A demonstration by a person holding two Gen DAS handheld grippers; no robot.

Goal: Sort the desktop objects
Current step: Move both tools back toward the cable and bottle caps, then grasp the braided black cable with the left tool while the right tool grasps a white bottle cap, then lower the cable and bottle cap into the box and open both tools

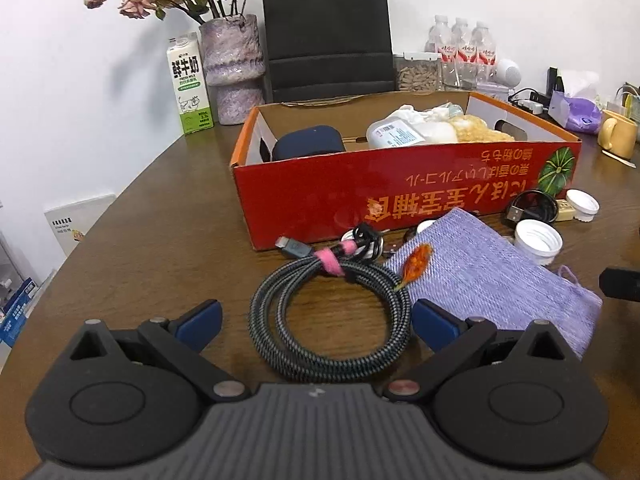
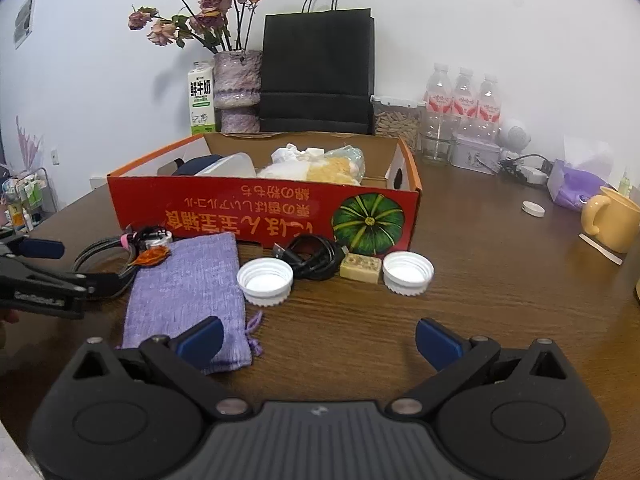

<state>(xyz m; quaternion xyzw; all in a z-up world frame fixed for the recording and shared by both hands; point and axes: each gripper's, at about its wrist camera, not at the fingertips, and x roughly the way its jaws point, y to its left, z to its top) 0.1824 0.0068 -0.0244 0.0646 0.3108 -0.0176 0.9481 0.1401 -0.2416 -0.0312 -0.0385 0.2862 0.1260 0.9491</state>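
Note:
A red cardboard box [image 1: 400, 196] stands on the brown table and holds a dark blue case [image 1: 308, 142], a white container and soft bundles. In front of it lie a coiled braided cable [image 1: 328, 320] with a pink strap, a purple cloth pouch [image 1: 492, 276], two white lids [image 2: 265, 281], a black USB cable [image 2: 316, 257] and a small beige block [image 2: 361, 267]. My left gripper [image 1: 316, 322] is open, its blue pads either side of the braided coil. My right gripper [image 2: 319, 340] is open and empty, over bare table right of the pouch [image 2: 184, 292].
Behind the box stand a milk carton [image 1: 190, 84], a vase of dried roses [image 1: 234, 68], a black paper bag [image 1: 326, 36] and water bottles [image 2: 464, 112]. A yellow mug [image 2: 612, 218] and tissue pack [image 2: 576, 188] sit at the right. The table edge curves away at left.

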